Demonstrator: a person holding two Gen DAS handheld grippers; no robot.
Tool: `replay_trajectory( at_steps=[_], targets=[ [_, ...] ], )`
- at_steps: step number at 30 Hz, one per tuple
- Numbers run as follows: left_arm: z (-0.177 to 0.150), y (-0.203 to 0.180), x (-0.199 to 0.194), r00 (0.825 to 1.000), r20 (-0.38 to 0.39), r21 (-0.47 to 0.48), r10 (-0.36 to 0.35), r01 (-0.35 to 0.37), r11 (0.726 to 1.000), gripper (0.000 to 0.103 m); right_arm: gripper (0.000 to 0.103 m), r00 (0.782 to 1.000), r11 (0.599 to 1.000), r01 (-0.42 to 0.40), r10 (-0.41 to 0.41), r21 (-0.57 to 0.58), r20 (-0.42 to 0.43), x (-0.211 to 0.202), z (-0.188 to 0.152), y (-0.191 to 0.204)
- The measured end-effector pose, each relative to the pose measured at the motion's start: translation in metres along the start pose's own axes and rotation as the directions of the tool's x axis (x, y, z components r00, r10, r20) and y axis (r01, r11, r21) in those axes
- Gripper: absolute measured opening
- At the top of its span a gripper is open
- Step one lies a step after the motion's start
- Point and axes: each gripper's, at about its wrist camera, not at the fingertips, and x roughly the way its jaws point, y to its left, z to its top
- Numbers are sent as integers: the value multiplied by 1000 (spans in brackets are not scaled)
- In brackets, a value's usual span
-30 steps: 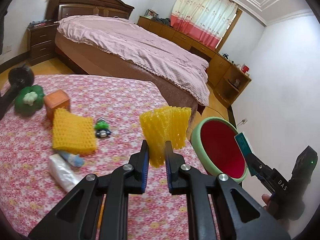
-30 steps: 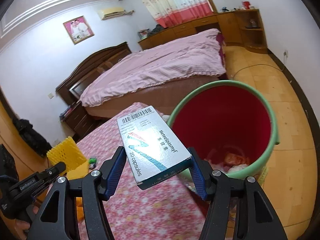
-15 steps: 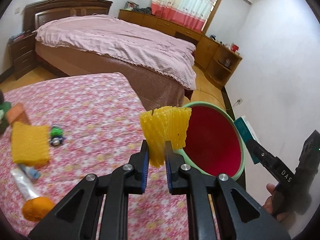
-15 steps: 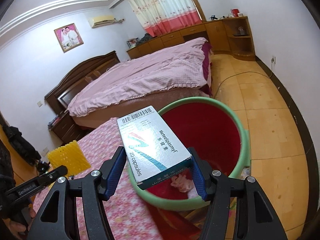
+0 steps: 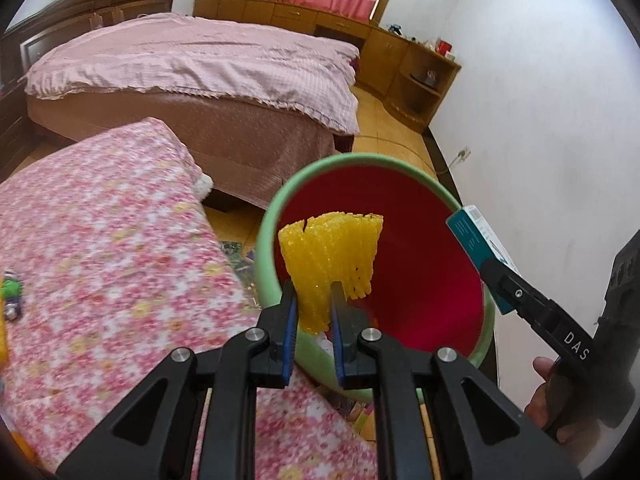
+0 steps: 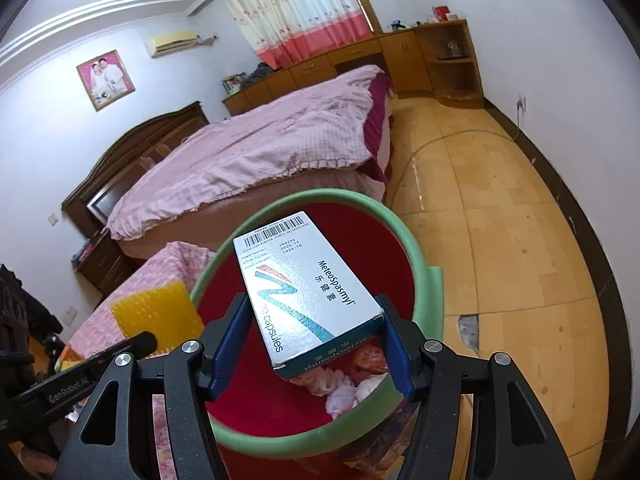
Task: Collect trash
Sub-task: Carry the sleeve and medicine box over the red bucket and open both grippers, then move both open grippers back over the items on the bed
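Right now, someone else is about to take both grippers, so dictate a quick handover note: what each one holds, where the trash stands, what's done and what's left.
Left gripper: shut on the yellow foam net, held over the bin's near rim.
Right gripper: shut on the medicine box, held above the open mouth of the bin.
Bin: green rim, red inside, on the floor beside the floral-covered table; crumpled trash already lies at its bottom.
Done: both pieces picked up and brought to the bin.
Left: release both into it. Whether more trash remains on the table cannot be told from these views.
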Motion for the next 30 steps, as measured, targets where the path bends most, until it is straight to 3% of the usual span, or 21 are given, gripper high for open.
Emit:
replay_trajectory(
  at_steps=[3, 10, 24, 30],
  targets=[
    [-3, -4, 10, 1000, -14, 3, 4, -4, 1000, 15, 64, 1000, 1000, 1, -1, 5, -14, 7, -1, -4],
    [-6, -13, 22, 1000, -27, 23, -12, 13, 1000, 37, 65, 1000, 1000, -2, 3, 24, -19, 18, -1, -10],
    [-3, -1, 9, 999, -35, -6, -8, 8, 1000, 38, 65, 1000, 999, -18, 18, 45, 3, 21, 0, -15],
    [-11, 10, -9, 1000, -1, -48, 1, -1, 999, 38, 65, 998, 995, -53, 50, 81, 34, 7, -6, -18]
  ],
)
